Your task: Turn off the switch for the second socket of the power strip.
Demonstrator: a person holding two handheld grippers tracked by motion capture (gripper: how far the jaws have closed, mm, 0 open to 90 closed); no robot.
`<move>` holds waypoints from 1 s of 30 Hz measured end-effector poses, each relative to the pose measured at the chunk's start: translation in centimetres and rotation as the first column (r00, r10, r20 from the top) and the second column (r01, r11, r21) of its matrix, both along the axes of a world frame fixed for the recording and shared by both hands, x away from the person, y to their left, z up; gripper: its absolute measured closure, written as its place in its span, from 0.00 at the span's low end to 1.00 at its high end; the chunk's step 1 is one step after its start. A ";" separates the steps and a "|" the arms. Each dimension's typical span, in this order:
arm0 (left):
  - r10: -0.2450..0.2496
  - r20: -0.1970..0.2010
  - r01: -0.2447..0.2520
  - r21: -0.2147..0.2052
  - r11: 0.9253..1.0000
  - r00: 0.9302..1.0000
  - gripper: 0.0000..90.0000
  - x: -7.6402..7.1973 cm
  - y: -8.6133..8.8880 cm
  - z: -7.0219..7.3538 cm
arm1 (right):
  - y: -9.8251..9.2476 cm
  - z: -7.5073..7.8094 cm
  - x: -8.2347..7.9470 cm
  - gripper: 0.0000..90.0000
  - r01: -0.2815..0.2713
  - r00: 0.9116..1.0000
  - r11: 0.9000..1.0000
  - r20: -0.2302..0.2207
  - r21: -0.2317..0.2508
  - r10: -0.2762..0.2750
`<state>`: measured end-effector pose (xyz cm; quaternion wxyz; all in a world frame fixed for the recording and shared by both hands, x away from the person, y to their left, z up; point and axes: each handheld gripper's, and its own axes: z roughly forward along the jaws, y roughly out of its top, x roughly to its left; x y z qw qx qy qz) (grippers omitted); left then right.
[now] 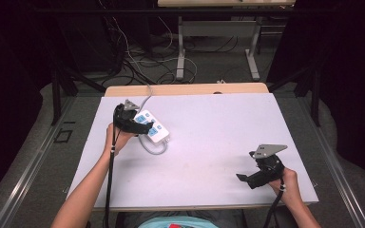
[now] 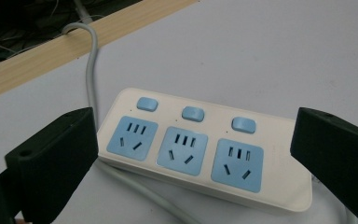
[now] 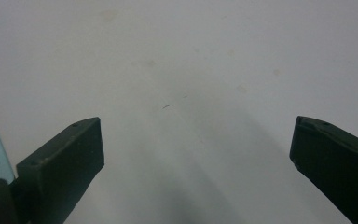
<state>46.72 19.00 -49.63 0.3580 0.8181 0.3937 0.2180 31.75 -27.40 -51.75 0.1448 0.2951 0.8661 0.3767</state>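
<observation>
A white power strip (image 1: 156,129) with three blue sockets and three blue switches lies on the white table top (image 1: 218,128) at the back left. Its grey cable (image 1: 155,149) loops in front of it and also runs off over the far edge. My left gripper (image 1: 141,124) hovers just over the strip's left end. In the left gripper view the strip (image 2: 205,149) lies between and beyond the wide-apart jaws of my left gripper (image 2: 194,133), untouched, with its cable (image 2: 92,70) leading away. My right gripper (image 1: 247,172) rests open near the front right; in its own view the right gripper (image 3: 196,135) holds nothing.
A wooden table edge (image 1: 185,89) borders the white sheet at the back. Beyond it stand desk legs (image 1: 181,52) and tangled cables (image 1: 138,66) on the floor. A person's forearms reach in from the near side.
</observation>
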 end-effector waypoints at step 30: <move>-0.020 0.006 0.020 0.013 1.000 1.000 0.00 -6.7 1.4 -0.1 | 0.1 0.0 0.1 0.03 -0.011 1.000 1.000 -0.014 0.000 0.011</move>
